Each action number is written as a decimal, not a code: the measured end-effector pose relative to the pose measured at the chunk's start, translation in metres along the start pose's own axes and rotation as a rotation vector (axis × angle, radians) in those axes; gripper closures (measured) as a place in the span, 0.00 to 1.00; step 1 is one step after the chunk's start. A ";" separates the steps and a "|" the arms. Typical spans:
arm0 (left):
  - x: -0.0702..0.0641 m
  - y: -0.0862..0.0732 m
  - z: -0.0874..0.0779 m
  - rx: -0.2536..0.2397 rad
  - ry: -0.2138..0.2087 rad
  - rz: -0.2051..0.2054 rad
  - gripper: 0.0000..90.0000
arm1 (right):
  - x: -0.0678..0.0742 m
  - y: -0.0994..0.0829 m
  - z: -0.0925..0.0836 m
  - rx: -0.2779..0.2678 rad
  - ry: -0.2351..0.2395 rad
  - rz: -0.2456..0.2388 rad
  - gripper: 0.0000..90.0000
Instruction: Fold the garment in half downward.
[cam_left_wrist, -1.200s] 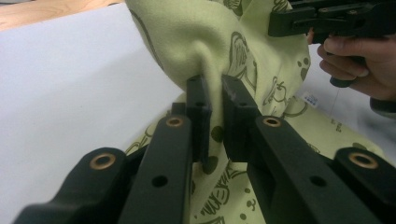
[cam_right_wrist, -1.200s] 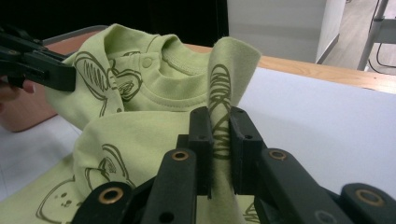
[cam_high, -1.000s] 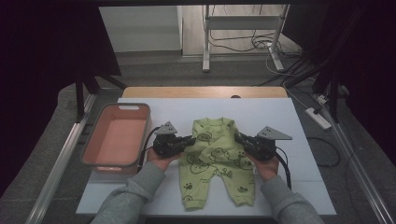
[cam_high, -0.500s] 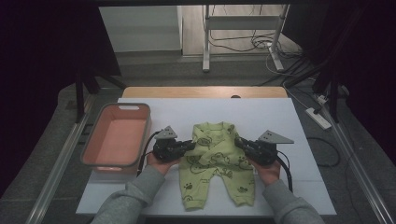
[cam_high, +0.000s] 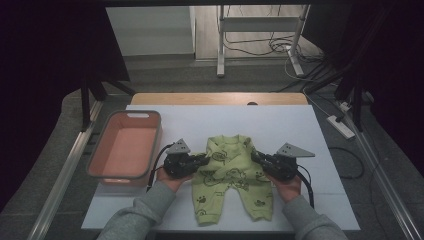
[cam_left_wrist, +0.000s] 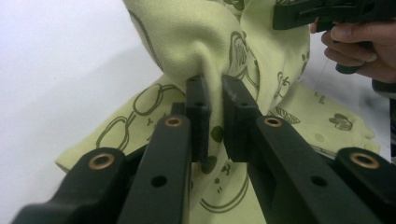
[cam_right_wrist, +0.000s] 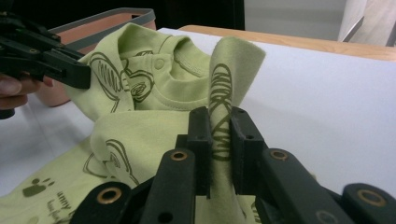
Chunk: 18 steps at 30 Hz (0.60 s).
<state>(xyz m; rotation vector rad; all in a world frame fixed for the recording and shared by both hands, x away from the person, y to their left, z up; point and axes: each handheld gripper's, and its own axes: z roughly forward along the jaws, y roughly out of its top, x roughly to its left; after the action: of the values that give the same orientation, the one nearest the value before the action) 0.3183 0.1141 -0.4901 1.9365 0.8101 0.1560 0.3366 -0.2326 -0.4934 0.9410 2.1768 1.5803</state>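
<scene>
A light green baby romper with dark animal prints lies on the white table, legs toward me. My left gripper is shut on the romper's left sleeve, the cloth pinched between its pads. My right gripper is shut on the right sleeve, which stands up in a fold between its pads. Both sleeves are drawn in over the chest. In the left gripper view the other gripper and a hand show at top right.
A pink bin with a grey rim stands empty on the table left of the romper. The white table top stretches behind the garment to a wooden edge. Cables and a metal stand lie on the floor beyond.
Both grippers have drawn slightly inward over the romper, folding the sleeves toward the chest. Their grips are unchanged.
</scene>
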 end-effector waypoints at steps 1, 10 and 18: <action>0.000 -0.001 0.000 0.000 0.000 0.001 0.90 | 0.001 0.000 0.000 0.000 0.001 0.001 0.89; -0.005 -0.010 -0.003 0.009 -0.012 0.005 0.89 | 0.005 -0.006 -0.003 0.026 0.031 0.001 0.88; -0.009 -0.015 -0.002 0.022 -0.027 0.009 0.88 | 0.008 -0.010 -0.008 0.050 0.042 0.001 0.86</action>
<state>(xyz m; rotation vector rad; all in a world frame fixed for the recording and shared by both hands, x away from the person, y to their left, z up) 0.3034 0.1152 -0.4997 1.9591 0.7886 0.1260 0.3225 -0.2346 -0.4986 0.9317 2.2544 1.5658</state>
